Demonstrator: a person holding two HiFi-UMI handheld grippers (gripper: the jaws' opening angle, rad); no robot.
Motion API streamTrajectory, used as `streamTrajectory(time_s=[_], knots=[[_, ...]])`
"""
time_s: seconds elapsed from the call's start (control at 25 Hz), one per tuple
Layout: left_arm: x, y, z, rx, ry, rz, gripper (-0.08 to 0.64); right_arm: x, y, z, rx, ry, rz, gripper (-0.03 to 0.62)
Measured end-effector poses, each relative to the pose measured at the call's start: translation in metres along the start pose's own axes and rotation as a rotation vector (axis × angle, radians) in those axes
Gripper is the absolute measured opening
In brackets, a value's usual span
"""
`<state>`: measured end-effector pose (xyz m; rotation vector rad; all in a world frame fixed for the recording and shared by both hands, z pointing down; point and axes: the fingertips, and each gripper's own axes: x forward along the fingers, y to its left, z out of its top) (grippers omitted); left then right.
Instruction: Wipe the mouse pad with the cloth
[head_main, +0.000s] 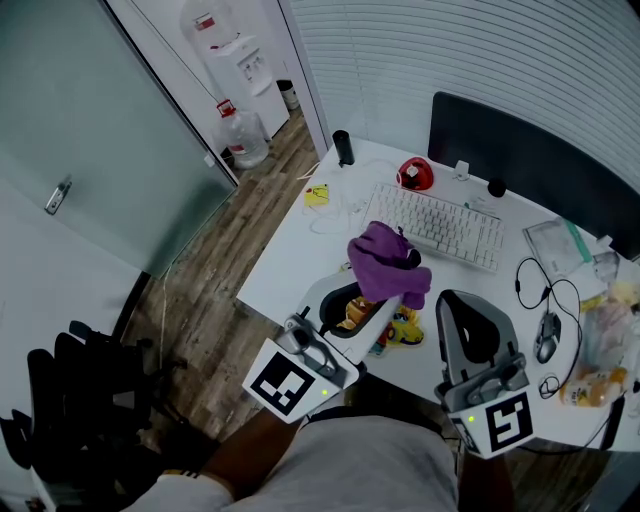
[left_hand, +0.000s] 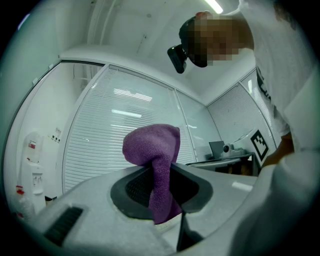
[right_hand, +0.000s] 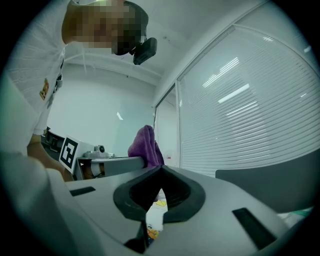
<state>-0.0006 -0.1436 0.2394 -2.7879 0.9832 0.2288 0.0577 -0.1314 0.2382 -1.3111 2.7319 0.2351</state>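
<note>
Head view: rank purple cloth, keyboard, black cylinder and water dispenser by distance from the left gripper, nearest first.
1. Purple cloth: clamped in the left gripper.
2. Keyboard: on the desk, just beyond.
3. Black cylinder: far desk corner.
4. Water dispenser: past the desk, top of view.

Mouse pad (head_main: 405, 328), lower centre, mostly hidden under cloth (head_main: 385, 262) and left gripper (head_main: 376, 314). Yellow note (head_main: 317, 195): print too small to read. Plastic bags (head_main: 608, 330) cut off by right edge.
</note>
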Motion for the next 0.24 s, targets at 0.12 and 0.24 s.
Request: streamTrajectory(time_s=[0.12,0.24], knots=[[0.0006,0.0,-0.0015,0.0,0.003,0.0,0.084,0.0,-0.0002,-0.0006,-0.002,0.001,0.001,0.011],[0.0018,-0.0006,-0.0026,0.0,0.002,0.0,0.084,-0.0011,-0.0009,-0.0033,-0.01,0.012,0.005,0.011]])
